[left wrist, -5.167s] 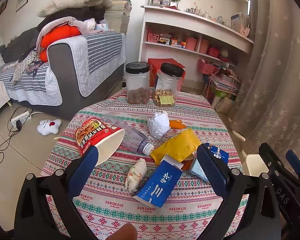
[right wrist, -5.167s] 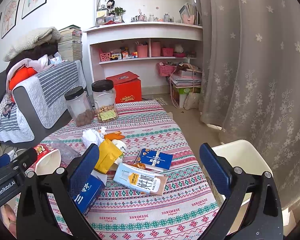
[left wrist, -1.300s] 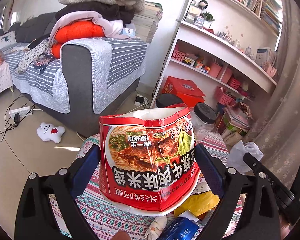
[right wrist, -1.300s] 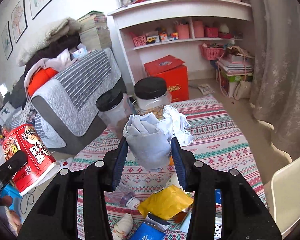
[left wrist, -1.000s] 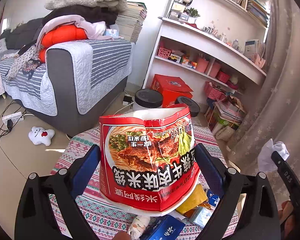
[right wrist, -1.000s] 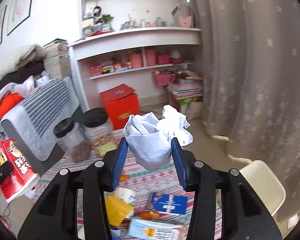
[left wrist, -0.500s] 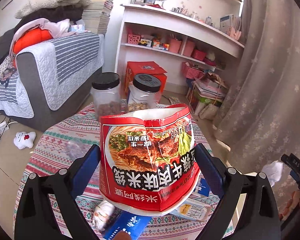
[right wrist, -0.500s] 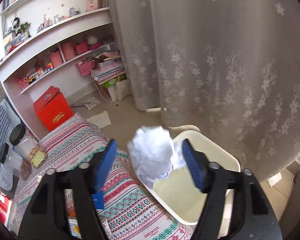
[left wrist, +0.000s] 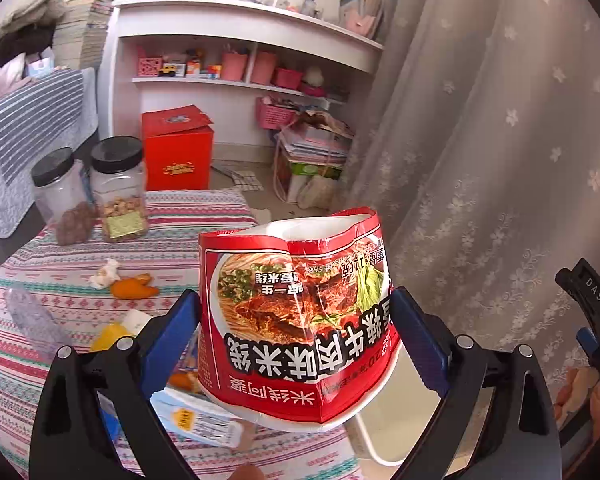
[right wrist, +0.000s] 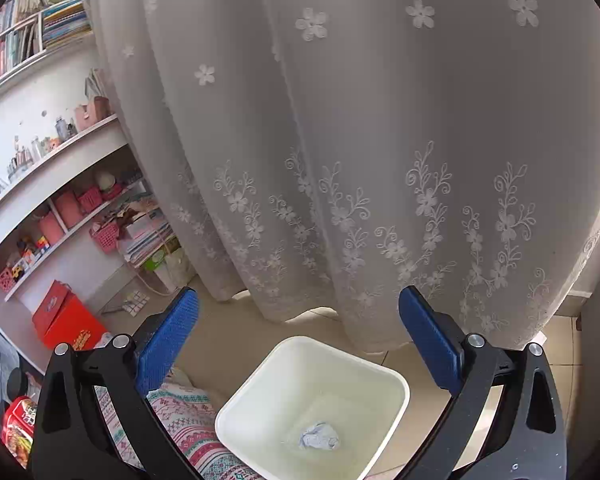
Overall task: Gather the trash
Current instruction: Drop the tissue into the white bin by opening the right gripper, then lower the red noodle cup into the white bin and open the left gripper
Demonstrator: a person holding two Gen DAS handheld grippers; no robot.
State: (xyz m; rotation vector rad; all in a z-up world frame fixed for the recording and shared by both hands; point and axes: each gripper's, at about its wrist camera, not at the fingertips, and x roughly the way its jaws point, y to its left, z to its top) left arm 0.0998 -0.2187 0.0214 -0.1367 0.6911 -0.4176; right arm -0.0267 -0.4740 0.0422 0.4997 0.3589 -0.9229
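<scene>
My left gripper point(left wrist: 295, 320) is shut on a crushed red instant-noodle cup point(left wrist: 296, 312), held above the table's right edge. Behind the cup shows part of the white bin point(left wrist: 388, 432). My right gripper point(right wrist: 298, 308) hangs over that white bin point(right wrist: 396, 392); its jaws are opening, with nothing between them. A crumpled white paper ball point(right wrist: 319, 436) lies on the bin's bottom. The noodle cup point(right wrist: 18, 428) also shows at the lower left of the right wrist view. On the patterned table point(left wrist: 180, 248) lie orange peel point(left wrist: 134, 288), a yellow wrapper point(left wrist: 108, 336), a clear bottle point(left wrist: 32, 320) and a carton point(left wrist: 196, 420).
Two black-lidded jars point(left wrist: 118, 192) stand at the table's far side. A lace curtain point(right wrist: 340, 160) hangs right behind the bin. White shelves point(left wrist: 240, 80) and a red box point(left wrist: 176, 152) stand beyond the table; a sofa point(left wrist: 28, 120) is to the left.
The paper ball has left my right gripper and now lies in the bin; its jaws have spread wide. Both grippers have swung right, the left carrying the noodle cup toward the bin.
</scene>
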